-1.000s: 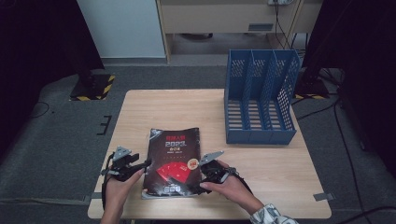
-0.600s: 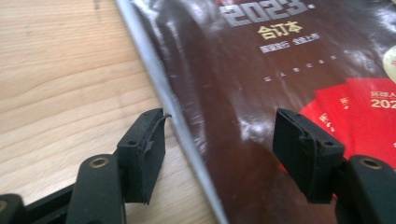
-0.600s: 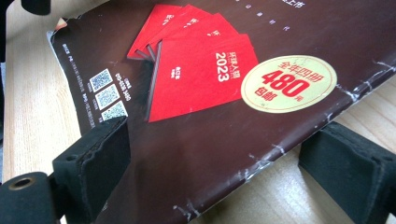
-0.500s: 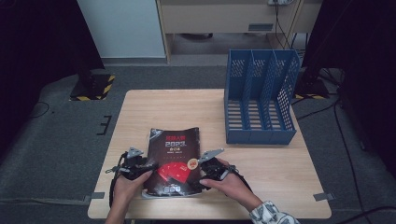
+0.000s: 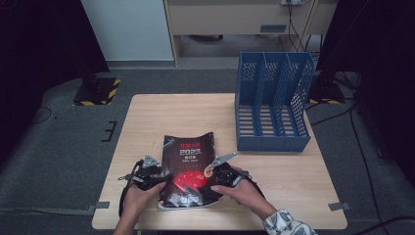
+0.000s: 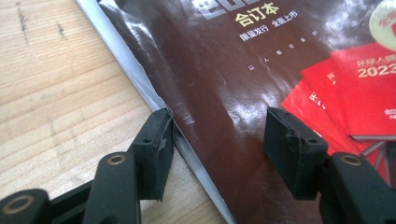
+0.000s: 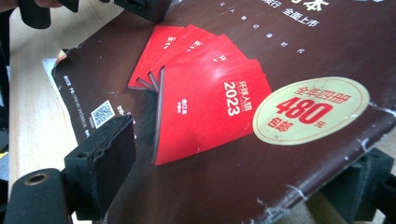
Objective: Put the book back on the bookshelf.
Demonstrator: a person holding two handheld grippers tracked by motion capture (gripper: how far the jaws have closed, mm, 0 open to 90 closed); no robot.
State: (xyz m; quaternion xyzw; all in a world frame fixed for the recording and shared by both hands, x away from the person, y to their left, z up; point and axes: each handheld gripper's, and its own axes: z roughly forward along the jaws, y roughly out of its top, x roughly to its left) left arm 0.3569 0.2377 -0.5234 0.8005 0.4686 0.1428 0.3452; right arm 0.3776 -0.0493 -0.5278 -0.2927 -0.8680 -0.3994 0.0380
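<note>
High view: the dark magazine (image 5: 188,169) lies flat on the table (image 5: 293,171), well apart from the blue file rack (image 5: 271,110), so any lift is yet to come; both hands flank its near end. Left gripper view: the left gripper (image 6: 217,135) has just been closing, its jaws straddling the spine edge, the inner one touching it. Right gripper view: the right gripper (image 7: 243,168) grips the raised edge, one jaw over the cover and one beneath.

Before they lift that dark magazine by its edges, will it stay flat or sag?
Probably sag: the magazine looks thin, and its cover already ripples and curls near the worn corner. The glossy cover reflects light, so it may slip. The left tool, jaws closing, straddles its edge, and the right tool clamps the opposite edge, which should limit drooping.
</note>
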